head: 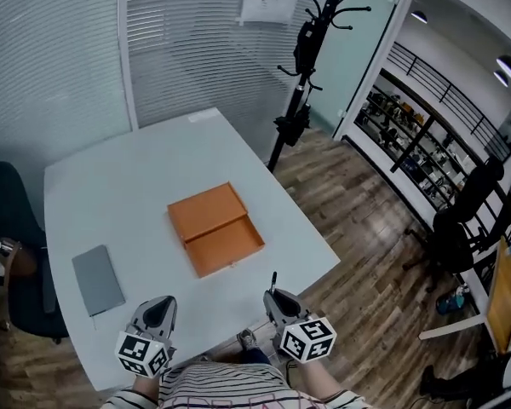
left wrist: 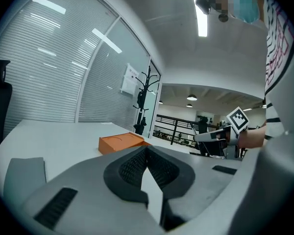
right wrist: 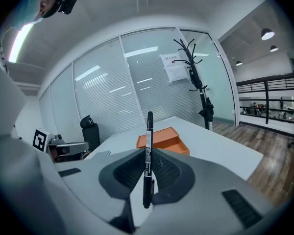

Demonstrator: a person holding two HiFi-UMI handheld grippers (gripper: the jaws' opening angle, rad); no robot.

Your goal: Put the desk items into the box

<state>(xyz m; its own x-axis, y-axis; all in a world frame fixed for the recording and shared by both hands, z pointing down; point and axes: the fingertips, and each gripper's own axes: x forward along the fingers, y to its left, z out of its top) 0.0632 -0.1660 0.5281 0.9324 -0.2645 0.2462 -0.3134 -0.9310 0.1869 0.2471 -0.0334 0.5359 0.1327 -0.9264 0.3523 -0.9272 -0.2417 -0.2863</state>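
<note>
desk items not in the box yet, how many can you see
2. A black pen clamped upright in the right gripper, and a grey notebook lying flat on the white table, left of the open orange box. Nothing seems hidden.

Probably an office: a white desk [head: 153, 169], glass walls with blinds [head: 68, 49] behind it, a coat stand [head: 307, 58] beside it.
</note>
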